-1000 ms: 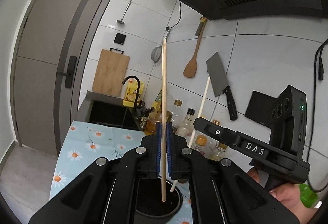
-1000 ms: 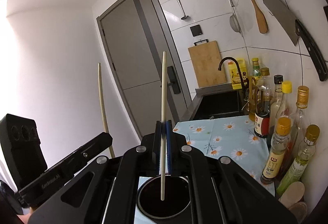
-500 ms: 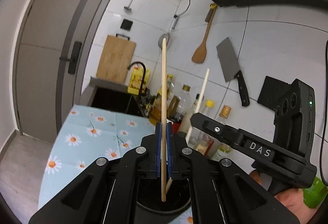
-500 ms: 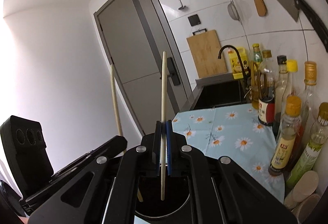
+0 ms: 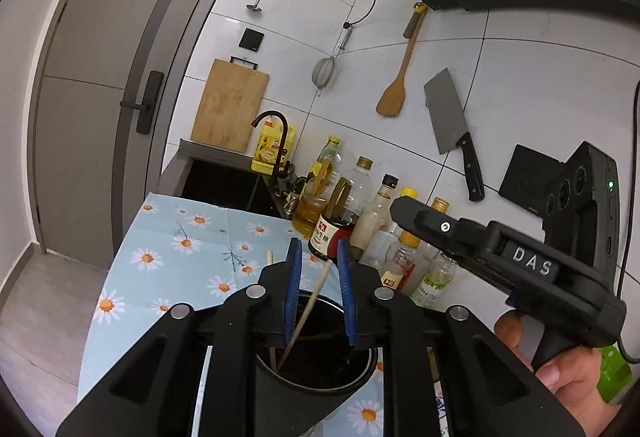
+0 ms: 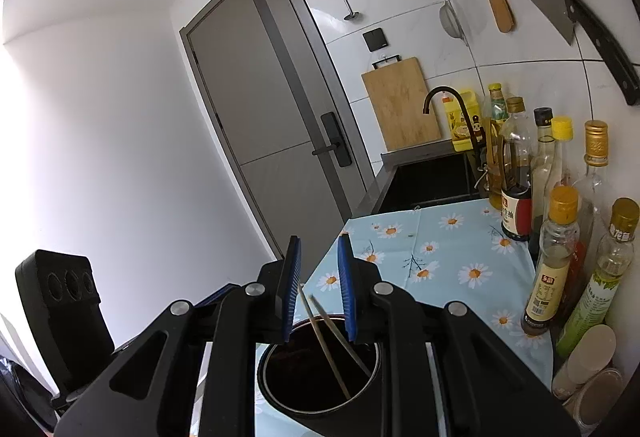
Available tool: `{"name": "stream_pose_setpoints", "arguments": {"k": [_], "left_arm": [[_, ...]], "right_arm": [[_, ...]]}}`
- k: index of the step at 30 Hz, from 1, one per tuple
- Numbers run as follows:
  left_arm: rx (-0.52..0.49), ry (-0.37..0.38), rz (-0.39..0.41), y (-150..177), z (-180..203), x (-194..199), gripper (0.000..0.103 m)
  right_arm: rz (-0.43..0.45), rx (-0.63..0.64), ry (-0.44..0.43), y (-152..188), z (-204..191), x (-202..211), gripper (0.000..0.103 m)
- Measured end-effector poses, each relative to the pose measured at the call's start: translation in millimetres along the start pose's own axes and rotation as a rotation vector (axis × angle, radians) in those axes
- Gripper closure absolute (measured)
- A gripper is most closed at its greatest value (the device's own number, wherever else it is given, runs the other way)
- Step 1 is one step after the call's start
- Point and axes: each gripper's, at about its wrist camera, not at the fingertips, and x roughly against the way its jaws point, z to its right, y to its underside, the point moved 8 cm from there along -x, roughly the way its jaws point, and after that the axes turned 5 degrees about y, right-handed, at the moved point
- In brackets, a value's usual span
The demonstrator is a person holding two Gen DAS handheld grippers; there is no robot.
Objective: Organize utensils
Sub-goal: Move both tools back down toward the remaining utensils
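My left gripper (image 5: 319, 251) hovers just above a black utensil cup (image 5: 320, 391); its blue jaws are opening. A pale chopstick (image 5: 308, 311) leans loose between them with its lower end in the cup, and a second chopstick (image 5: 271, 264) stands at the cup's left side. My right gripper (image 6: 319, 251) is over the same cup (image 6: 320, 411), jaws opening too. Two chopsticks (image 6: 325, 343) slant inside the cup below its pads, touched by neither. A hand holds the right gripper (image 5: 500, 257) on the right of the left wrist view.
The cup stands on a blue daisy cloth (image 5: 180, 257). Several oil and sauce bottles (image 6: 552, 261) line the tiled wall. Beyond them are a black sink (image 5: 224, 185) with a dark faucet (image 5: 276, 133), a cutting board (image 5: 230, 105), a hanging cleaver (image 5: 450, 113), a wooden spatula (image 5: 394, 93) and a grey door (image 6: 280, 125).
Both grippers were shut on upright chopsticks; their jaws have now parted and both chopsticks have dropped into the cup. The left gripper has sunk a little towards the cup.
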Motion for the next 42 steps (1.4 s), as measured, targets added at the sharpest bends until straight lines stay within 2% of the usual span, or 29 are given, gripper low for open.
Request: {"name": "stream_pose_setpoints", "arguments": {"k": [1, 4, 14, 17, 18, 19, 23, 29, 31, 36, 42], "left_arm": [[0.001, 0.0, 0.0, 0, 1, 2, 0.085], [0.013, -0.018, 0.002, -1, 0, 7, 0.073], [0.046, -0.036, -0.021, -4, 2, 34, 0.073], [0.046, -0.069, -0.025, -4, 0, 46, 0.073], [0.056, -0.068, -0.044, -2, 0, 50, 0.073], [0.065, -0.068, -0.053, -1, -1, 52, 0.073], [0.076, -0.082, -0.087, 8, -2, 66, 0.073], [0.114, -0.068, -0.164, 33, -4, 79, 0.073], [0.13, -0.076, -0.191, 44, -6, 84, 0.072], [0.166, -0.093, -0.27, 72, -11, 87, 0.073], [0.241, -0.09, -0.402, 112, -22, 84, 0.073]], "right_arm": [[0.002, 0.0, -0.005, -1, -1, 2, 0.082], [-0.004, 0.001, -0.001, 0, -3, 5, 0.078], [0.001, 0.008, -0.015, -1, -15, 30, 0.077], [-0.005, 0.006, -0.019, -1, -16, 41, 0.072], [-0.012, 0.001, -0.022, 0, -16, 45, 0.063], [-0.017, -0.01, -0.026, 0, -16, 48, 0.059], [-0.019, -0.049, -0.047, 1, -12, 62, 0.059], [-0.068, -0.075, -0.044, 14, -8, 83, 0.057], [-0.093, -0.094, -0.044, 23, -7, 89, 0.052], [-0.172, -0.126, -0.031, 54, 0, 97, 0.051], [-0.296, -0.184, -0.015, 98, 12, 99, 0.051]]}}
